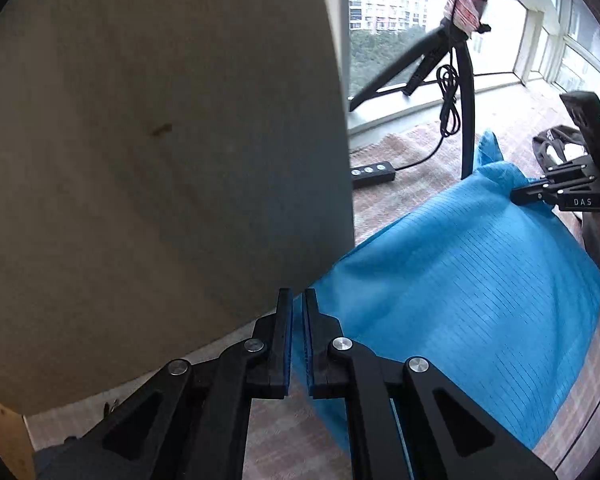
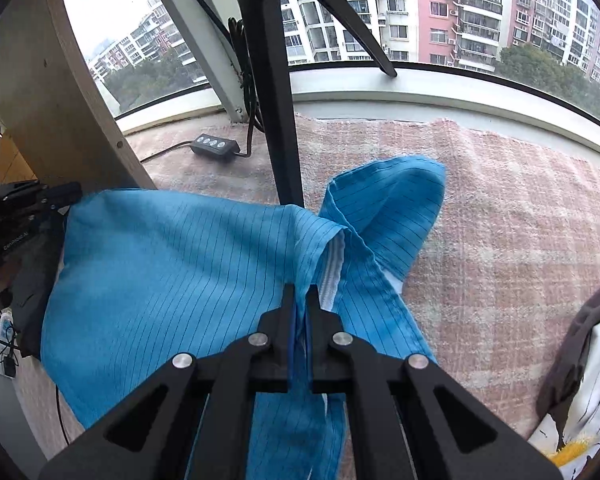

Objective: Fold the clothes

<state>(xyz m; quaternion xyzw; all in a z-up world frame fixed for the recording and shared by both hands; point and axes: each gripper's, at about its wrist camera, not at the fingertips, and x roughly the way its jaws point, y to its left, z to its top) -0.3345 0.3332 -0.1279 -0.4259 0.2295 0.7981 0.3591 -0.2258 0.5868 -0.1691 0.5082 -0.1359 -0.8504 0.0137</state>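
A blue garment with thin dark stripes (image 1: 480, 280) hangs stretched between my two grippers above a pink carpet. My left gripper (image 1: 298, 300) is shut on one edge of the blue garment, beside a large wooden panel. Seen from the left wrist view, my right gripper (image 1: 518, 196) pinches the far edge. In the right wrist view my right gripper (image 2: 299, 300) is shut on the blue garment (image 2: 172, 264) near a seam with white lining, and a loose sleeve or corner (image 2: 392, 208) flops onto the carpet. My left gripper (image 2: 66, 196) shows at the far left edge.
A wooden panel (image 1: 160, 152) fills the left. A black tripod (image 2: 276, 120) stands ahead on the pink carpet (image 2: 500, 240), with a power strip (image 2: 214, 146) and cable by the window ledge. A dark and white garment (image 2: 584, 380) lies at right.
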